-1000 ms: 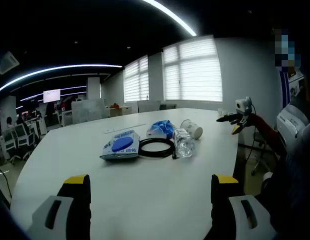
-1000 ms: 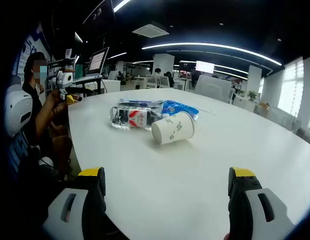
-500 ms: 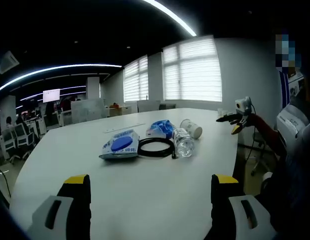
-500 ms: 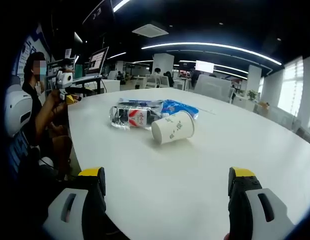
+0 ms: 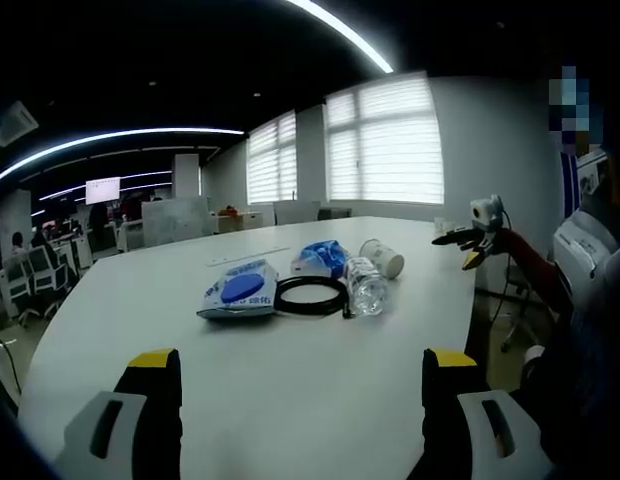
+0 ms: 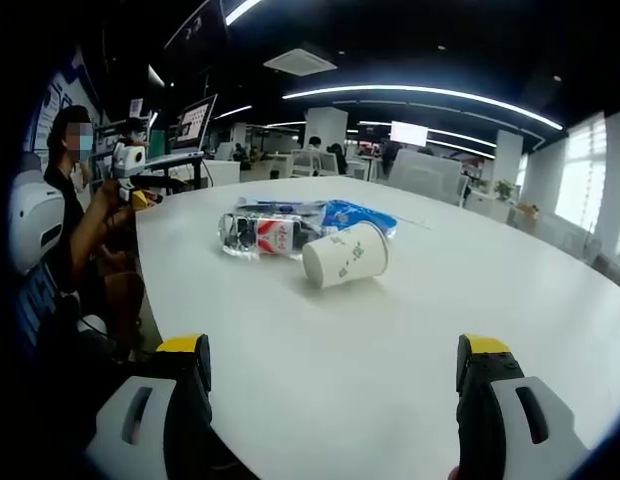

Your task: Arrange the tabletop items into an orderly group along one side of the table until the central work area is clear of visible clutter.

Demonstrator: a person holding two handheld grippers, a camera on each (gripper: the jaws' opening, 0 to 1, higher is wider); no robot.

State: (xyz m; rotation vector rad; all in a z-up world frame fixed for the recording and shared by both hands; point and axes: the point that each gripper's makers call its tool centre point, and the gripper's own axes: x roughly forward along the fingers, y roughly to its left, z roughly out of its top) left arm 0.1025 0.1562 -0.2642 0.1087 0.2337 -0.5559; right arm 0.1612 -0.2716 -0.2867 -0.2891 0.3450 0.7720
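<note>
Claws first: the left claw point(image 5: 300, 385) hovers over the near edge of a white table point(image 5: 240, 390), jaws spread wide and holding nothing. The right claw point(image 6: 335, 375) hangs the same way, wide apart and empty, above its own near table edge.

Farther out, toward the middle of the table, lies one loose cluster: one blue-and-white packet point(image 5: 238, 289), one coiled black cable point(image 5: 312, 296), one clear water bottle point(image 5: 367, 284) on its side, one blue wrapper point(image 5: 323, 256), and one tipped paper cup point(image 6: 346, 254).

A good first move is probably the nearest, lightest piece: close gently across the cup's wall so it doesn't crush, then carry it to one table edge.
</note>
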